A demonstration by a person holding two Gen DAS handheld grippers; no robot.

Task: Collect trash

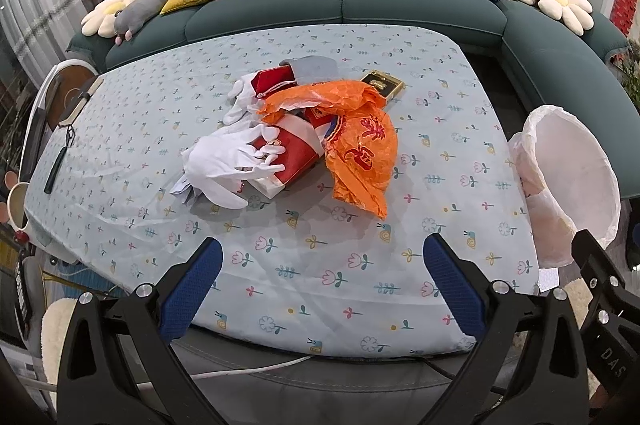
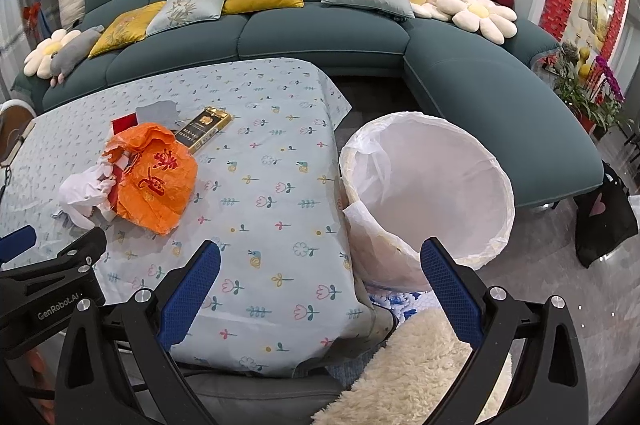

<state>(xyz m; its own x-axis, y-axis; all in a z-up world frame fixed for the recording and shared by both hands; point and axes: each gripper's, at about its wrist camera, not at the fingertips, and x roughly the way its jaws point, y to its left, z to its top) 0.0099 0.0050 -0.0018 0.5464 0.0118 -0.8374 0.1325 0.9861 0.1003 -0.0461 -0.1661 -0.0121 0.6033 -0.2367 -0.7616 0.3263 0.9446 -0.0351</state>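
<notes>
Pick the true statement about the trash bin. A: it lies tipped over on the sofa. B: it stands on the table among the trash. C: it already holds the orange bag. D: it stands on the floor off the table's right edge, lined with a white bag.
D: the bin stands beside the table, white-lined and showing nothing inside, while the orange bag lies on the tabletop.

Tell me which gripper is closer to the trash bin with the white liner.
Right. The right gripper hangs open at the table's corner with the trash bin just past its right finger. The left gripper is open over the table's near edge, the bin off to its right.
</notes>
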